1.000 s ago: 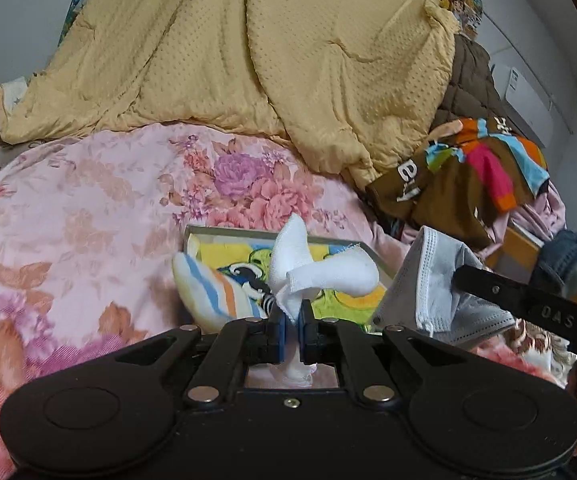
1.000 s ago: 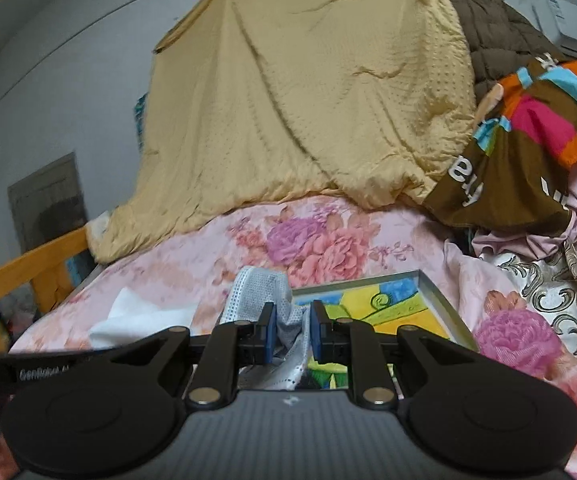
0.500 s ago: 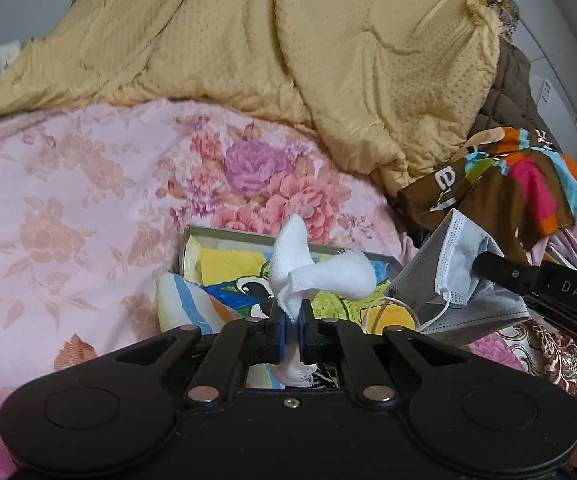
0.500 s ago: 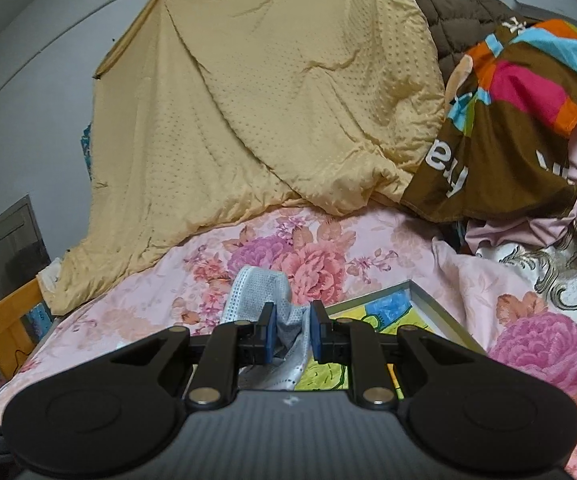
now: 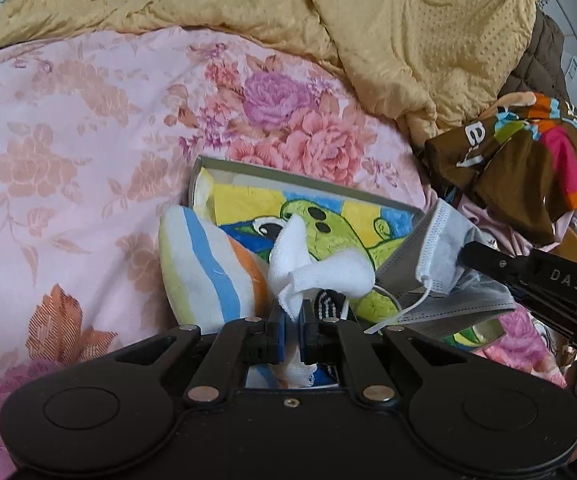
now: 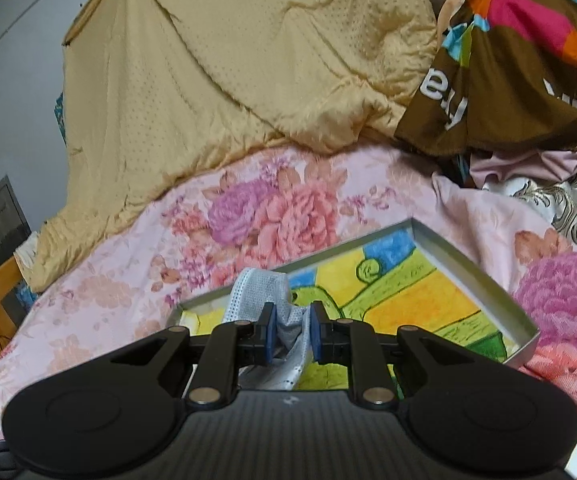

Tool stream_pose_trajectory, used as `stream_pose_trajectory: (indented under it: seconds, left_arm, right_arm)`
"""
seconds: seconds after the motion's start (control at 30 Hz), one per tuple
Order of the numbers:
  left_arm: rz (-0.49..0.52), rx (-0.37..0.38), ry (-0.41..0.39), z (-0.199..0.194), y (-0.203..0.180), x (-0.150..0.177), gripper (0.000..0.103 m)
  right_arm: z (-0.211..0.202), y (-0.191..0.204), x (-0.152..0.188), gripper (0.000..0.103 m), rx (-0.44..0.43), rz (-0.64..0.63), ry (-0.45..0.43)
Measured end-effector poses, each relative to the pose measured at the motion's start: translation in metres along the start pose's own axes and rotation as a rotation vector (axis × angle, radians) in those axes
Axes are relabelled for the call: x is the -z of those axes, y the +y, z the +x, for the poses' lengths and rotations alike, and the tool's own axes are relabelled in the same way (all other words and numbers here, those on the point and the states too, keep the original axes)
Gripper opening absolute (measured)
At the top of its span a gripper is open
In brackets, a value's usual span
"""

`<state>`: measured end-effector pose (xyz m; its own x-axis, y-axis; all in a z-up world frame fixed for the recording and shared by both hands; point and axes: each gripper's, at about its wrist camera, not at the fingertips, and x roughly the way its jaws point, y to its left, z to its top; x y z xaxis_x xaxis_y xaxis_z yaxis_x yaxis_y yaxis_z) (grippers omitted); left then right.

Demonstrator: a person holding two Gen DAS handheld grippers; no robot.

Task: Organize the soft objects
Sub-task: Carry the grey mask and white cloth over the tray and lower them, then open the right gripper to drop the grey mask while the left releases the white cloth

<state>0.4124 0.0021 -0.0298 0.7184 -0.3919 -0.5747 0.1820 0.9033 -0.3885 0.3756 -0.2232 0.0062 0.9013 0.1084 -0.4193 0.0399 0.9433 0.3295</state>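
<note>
claws: two, one per hand
left claw (image 5: pixel 291 330): pads pressed together on one white sock (image 5: pixel 316 268); the sock sticks up from the pads toward 12 o'clock and flops over toward 2 o'clock, above the tray
right claw (image 6: pixel 291 330): clamped on one face mask (image 6: pixel 266 296); the mask bunches between the blue pads and pokes out toward 11 o'clock, over the tray's near corner
face mask, left view: it hangs at 3 o'clock of the sock, held at its edge by the right claw coming in from 3 o'clock, ear loop dangling over the tray
tray (image 5: pixel 312 182): one, shallow, metal-rimmed, lying on the bed at 12 o'clock of both claws, with a bright yellow, green and blue cartoon picture on its floor
striped sock (image 5: pixel 204 268): one, white with blue, yellow and orange bands, resting on the tray's left edge, at 10 o'clock of the left claw and just beside the white sock
bed (image 5: pixel 68 140): one pink flowered sheet beneath everything
blanket (image 5: pixel 368 20): one, yellow, heaped at 12 o'clock behind the tray
shirt (image 5: pixel 528 148): one brown garment with bright colour patches, at 2 o'clock, well apart from the tray
</note>
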Motion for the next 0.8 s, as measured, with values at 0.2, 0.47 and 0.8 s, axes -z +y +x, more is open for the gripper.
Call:
stream_pose_trajectory:
  seconds: [0.2, 0.47, 0.8]
  left_arm:
    - [0.012, -0.001, 0.011, 0.0028, -0.0016, 0.0018, 0.007]
    - [0.016, -0.003, 0.026, 0.005, -0.0025, 0.0047, 0.011]
    - [0.014, -0.004, 0.02, 0.0022, -0.0043, 0.0036, 0.023]
  right_arm:
    - [0.0037, 0.0024, 0.0029, 0.021, 0.008, -0.009, 0.026]
    - [0.0081, -0.0003, 0.0042, 0.029, 0.027, -0.003, 0.058]
    - [0.0065, -0.0021, 0.0041, 0.042, 0.024, -0.006, 0.073]
